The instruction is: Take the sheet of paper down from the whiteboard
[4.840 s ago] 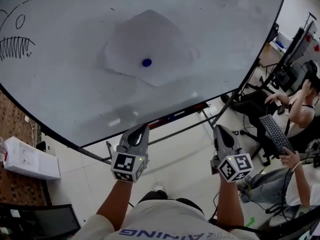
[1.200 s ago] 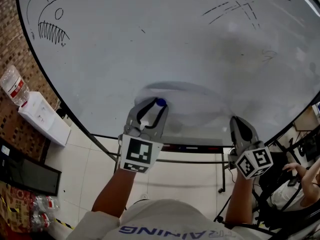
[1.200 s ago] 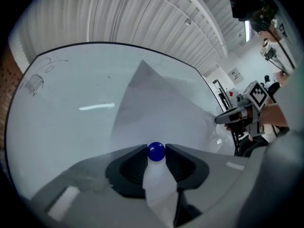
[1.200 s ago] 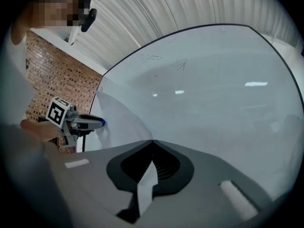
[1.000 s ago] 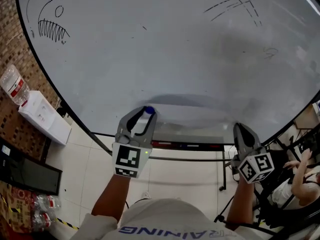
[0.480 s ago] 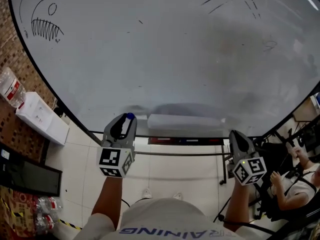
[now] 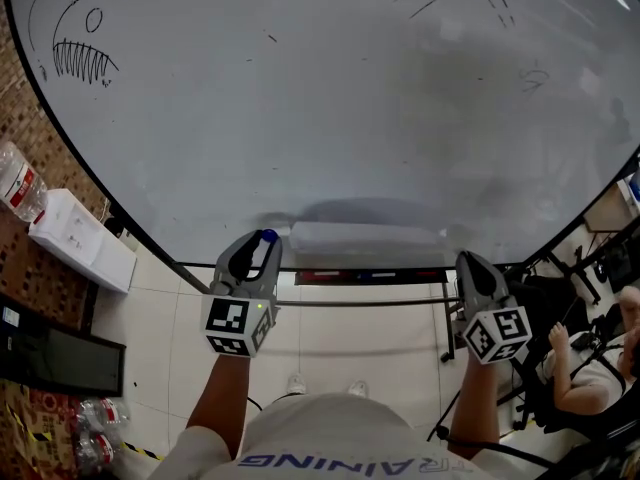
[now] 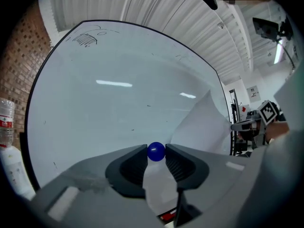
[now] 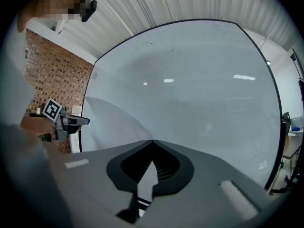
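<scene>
— Down the whiteboard [image 7: 330, 98] our sheet of paper [image 7: 365, 240] has come since a second ago. It now lies low against the board, just above the marker tray [image 7: 370, 276], and both grippers have dropped with it.

— What are we holding it with?

— Our right gripper [image 7: 462, 260] has its fingers [image 9: 166, 163] pressed together on the sheet's right edge. Our left gripper [image 7: 262, 246] pinches the blue magnet [image 7: 268, 235] between its fingers [image 8: 130, 163], just left of the sheet and no longer on it.

— So nothing pins the paper?

— We think not; what is left is to carry it clear. We should keep the right pinch firm and draw the sheet straight back from the board, since it is limp, is held by one edge and will likely sag. We should also keep the magnet well off the board, or it may snap back on.

— What is around us?

— A brick wall [image 7: 40, 298] stands at the left, with a white box [image 7: 75, 238] and a bottle [image 7: 18, 183] beside it and a dark screen [image 7: 50, 353] lower down. A seated person [image 7: 590, 368] is at the right, well apart from the sheet.

— And in our way?

— Mainly the tray under the sheet's lower edge, which it could catch on. The fish drawing [image 7: 75, 53] is far off in the top corner.
</scene>
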The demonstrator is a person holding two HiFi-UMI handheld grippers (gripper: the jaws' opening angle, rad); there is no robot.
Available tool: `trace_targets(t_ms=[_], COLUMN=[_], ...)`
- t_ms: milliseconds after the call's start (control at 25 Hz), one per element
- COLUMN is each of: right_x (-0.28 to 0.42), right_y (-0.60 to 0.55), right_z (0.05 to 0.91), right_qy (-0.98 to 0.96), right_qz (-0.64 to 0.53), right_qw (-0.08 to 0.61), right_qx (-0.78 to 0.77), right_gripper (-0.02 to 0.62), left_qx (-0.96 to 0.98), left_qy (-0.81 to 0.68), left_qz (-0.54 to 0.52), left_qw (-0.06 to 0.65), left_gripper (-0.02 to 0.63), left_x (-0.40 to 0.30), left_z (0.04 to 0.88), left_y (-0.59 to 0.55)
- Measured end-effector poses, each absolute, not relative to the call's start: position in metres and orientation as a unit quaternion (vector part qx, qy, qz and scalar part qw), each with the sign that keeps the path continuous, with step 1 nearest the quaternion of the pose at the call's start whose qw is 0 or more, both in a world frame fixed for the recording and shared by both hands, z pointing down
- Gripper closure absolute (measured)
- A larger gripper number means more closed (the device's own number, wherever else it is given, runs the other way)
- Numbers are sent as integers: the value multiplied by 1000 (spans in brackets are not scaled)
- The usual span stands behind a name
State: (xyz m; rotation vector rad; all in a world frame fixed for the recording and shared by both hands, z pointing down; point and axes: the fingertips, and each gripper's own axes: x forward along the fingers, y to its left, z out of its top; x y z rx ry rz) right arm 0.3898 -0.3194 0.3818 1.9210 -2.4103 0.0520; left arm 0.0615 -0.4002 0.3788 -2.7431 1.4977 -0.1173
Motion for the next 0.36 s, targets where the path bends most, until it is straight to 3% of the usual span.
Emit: trace_targets(t_ms=[360], right_x=[390], right_y=[-321], right_z=[381], right_qy=[-780], right_qz=[17], right_qw=[32], right_qx=[624], right_gripper=[588], left_qx=[-880], left_qy=[473], left_qz=[-38], left_qw=[12], left_gripper=[479], left_x=[65], left_z=[376], left_y=[-399])
